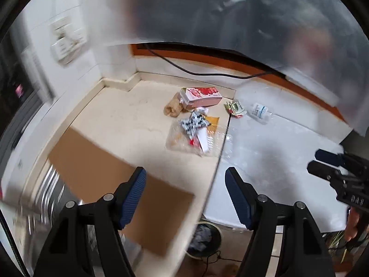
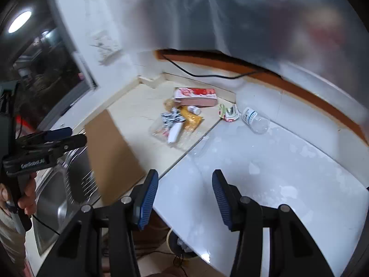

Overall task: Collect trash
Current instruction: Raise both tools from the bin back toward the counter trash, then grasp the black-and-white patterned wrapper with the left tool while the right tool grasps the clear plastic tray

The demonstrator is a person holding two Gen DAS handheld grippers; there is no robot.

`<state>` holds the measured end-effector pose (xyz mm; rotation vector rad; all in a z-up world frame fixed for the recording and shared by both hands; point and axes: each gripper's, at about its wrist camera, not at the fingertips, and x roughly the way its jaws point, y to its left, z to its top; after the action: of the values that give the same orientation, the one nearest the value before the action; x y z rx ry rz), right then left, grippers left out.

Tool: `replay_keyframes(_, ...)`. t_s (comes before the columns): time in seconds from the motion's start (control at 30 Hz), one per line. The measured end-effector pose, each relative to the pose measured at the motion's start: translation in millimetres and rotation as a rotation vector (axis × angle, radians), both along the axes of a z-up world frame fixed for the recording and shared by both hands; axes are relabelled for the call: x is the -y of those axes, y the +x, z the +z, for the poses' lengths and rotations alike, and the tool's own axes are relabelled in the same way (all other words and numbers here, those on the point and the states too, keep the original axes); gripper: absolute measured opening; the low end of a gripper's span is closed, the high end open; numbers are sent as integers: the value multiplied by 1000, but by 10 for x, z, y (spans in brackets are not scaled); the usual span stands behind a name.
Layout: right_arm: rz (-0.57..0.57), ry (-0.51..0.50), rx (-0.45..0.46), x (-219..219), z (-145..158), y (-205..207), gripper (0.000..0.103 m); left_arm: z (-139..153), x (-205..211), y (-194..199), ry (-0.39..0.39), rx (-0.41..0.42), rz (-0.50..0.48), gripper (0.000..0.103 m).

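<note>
A trash pile lies in the counter's back corner: a pink-red carton [image 1: 200, 95] [image 2: 196, 97], a black-and-white wrapper [image 1: 194, 122] [image 2: 171, 117], a yellow packet [image 2: 191, 120] and a clear plastic bag [image 1: 191, 140]. To their right are a crumpled green-red wrapper [image 1: 235, 108] [image 2: 228, 113] and an empty clear bottle [image 1: 260, 113] [image 2: 254, 120]. My left gripper [image 1: 185, 169] [image 2: 77, 135] hangs open above the counter's front, with nothing between its blue pads. My right gripper [image 2: 185, 172] [image 1: 314, 160] is also open and holds nothing. Both are well short of the pile.
A blurred translucent plastic film [image 1: 230, 11] [image 2: 230, 11] drapes across the top of both views. A brown cardboard sheet [image 1: 110, 180] [image 2: 113, 157] lies beside a steel sink [image 2: 60, 196]. A bin [image 1: 203, 237] stands on the floor below the counter edge. A black cable [image 1: 184, 69] runs along the back wall.
</note>
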<state>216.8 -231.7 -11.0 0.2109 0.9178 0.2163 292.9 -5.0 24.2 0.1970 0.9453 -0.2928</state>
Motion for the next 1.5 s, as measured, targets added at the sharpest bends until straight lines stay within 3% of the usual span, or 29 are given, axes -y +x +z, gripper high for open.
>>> replay_keyframes(0.3, -163, 105, -132, 1, -836, 979, 49, -767, 353, 1119, 54, -67, -212, 69)
replay_keyframes(0.43, -192, 126, -170, -38, -1106, 1280, 49, -1161, 491, 1511, 83, -122, -226, 69)
replay_keyframes(0.67, -193, 108, -237, -166, -1424, 1611, 46, -1505, 556, 1866, 54, -173, -230, 69)
replay_keyframes(0.83, -187, 117, -272, -215, -1574, 1689, 33, -1622, 576, 1970, 47, -203, -244, 68)
replay_keyframes(0.9, -187, 124, -288, -229, -1627, 1708, 26, -1642, 579, 1974, 48, -203, -251, 58)
replay_keyframes(0.97, -192, 123, -288, -235, -1642, 1713, 20, -1665, 593, 2000, 35, -218, -262, 42)
replay_keyframes(1.13, -204, 120, -285, -218, -1670, 1741, 10, -1666, 570, 2035, -10, -244, -258, 21)
replay_keyframes(1.5, -204, 92, -231, -159, -1483, 1532, 5, -1324, 409, 1751, -93, -193, -262, 17)
